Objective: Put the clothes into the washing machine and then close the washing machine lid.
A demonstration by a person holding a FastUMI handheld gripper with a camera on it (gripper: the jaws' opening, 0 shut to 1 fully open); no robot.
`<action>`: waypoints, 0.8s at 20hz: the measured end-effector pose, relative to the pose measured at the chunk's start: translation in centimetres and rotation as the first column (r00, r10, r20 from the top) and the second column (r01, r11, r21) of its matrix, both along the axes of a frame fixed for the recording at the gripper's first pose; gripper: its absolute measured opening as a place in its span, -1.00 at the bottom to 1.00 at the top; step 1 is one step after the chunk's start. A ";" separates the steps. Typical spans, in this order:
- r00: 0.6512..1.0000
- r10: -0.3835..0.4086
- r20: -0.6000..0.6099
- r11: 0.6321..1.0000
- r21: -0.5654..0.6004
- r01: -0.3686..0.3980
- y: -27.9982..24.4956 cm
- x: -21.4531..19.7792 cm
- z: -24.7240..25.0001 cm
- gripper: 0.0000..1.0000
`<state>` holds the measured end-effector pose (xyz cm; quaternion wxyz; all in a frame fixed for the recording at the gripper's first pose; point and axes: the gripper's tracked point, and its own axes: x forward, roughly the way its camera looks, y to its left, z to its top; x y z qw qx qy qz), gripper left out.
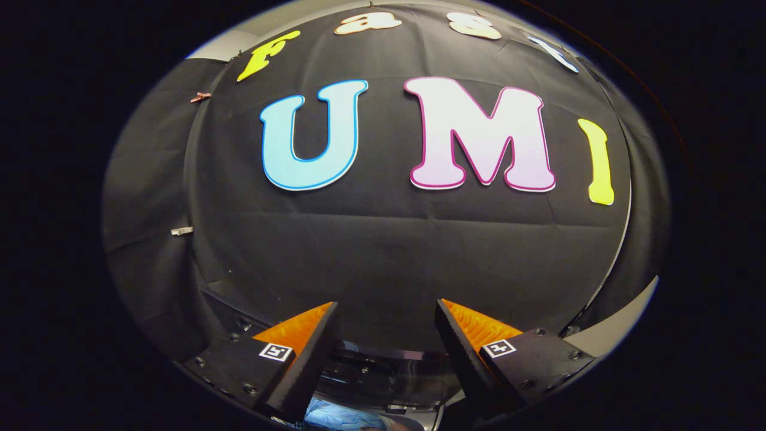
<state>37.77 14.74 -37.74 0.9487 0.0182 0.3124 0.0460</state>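
The black cloth wall (383, 239) of the booth is the biggest thing here, standing well beyond the fingers from nine o'clock round through twelve to three. The gripper (386, 329) is held high and aimed level at that wall, not down at any work.

Below the wall, between the fingers at about six o'clock, lies a dark glossy surface (383, 365) with a shine across it; I judge it to be the top or lid of the washing machine, though too little shows to say whether it is open or shut. At about four o'clock a pale curved edge (622, 323) runs past the right finger.

Smaller still, low between the fingers at six o'clock, sits a patch of light blue fabric (335, 416), most likely the clothes. I cannot tell whether it lies in the drum or beside the machine.

The fingers are spread wide apart with nothing between them, so nothing is being carried.

As for progress, I would say the task is either at its very start or between steps: the cloth is not in the grip, and the lid's closing cannot be confirmed.
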 end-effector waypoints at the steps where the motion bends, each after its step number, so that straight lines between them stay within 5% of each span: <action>1: 1.000 -0.002 -0.007 1.000 0.000 0.002 0.0 0.1 -0.1 0.98; 16: 0.993 -0.050 -0.109 0.996 0.065 0.057 -0.3 -2.4 -0.5 1.00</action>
